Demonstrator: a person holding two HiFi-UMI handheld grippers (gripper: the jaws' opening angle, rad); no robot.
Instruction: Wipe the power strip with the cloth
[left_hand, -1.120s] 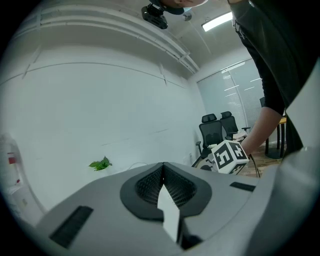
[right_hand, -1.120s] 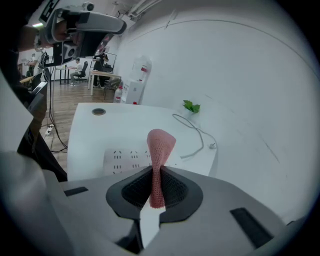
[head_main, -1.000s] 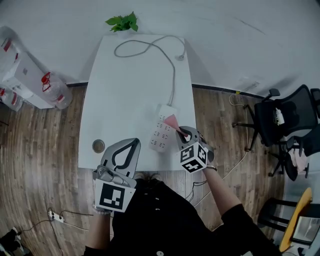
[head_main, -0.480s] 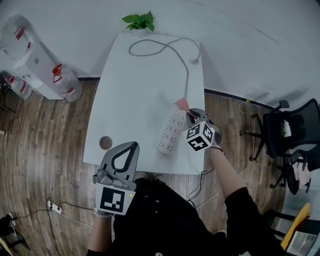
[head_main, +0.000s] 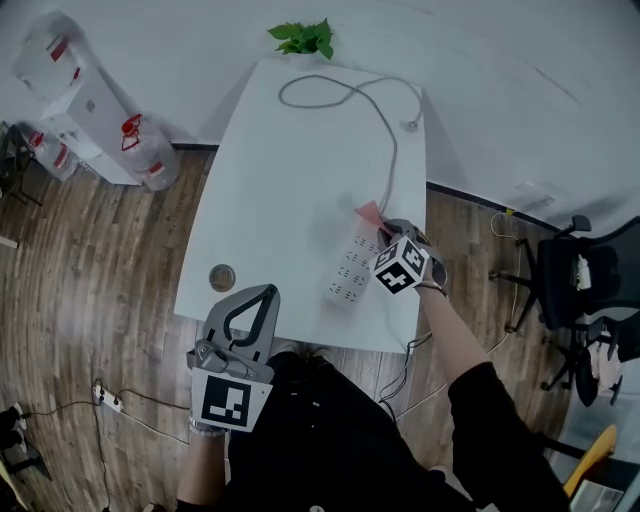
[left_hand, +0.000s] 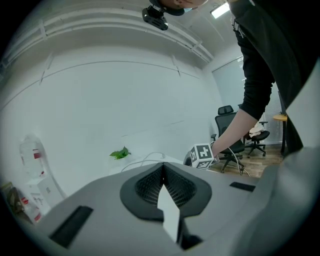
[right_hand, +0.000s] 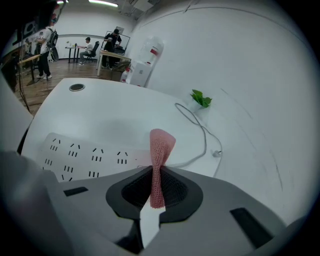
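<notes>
A white power strip (head_main: 352, 272) lies near the table's front right edge, and its sockets (right_hand: 85, 152) show in the right gripper view. My right gripper (head_main: 384, 229) is shut on a pink cloth (head_main: 370, 213). The cloth (right_hand: 161, 150) sticks up past the jaws, over the strip's cable end. I cannot tell whether it touches the strip. My left gripper (head_main: 266, 291) hangs shut and empty at the table's front edge, left of the strip. In the left gripper view, its jaws (left_hand: 162, 172) meet with nothing between them.
The strip's grey cable (head_main: 392, 150) loops to the far end of the white table (head_main: 290, 180), its plug (head_main: 411, 126) loose. A small plant (head_main: 305, 37) stands at the far edge. A round metal disc (head_main: 222, 277) sits front left. Water bottles (head_main: 145, 155) stand left, office chairs (head_main: 580, 270) right.
My right gripper has carried the cloth a little toward the strip's cable end. The head view has shifted. The left gripper has stayed put.
</notes>
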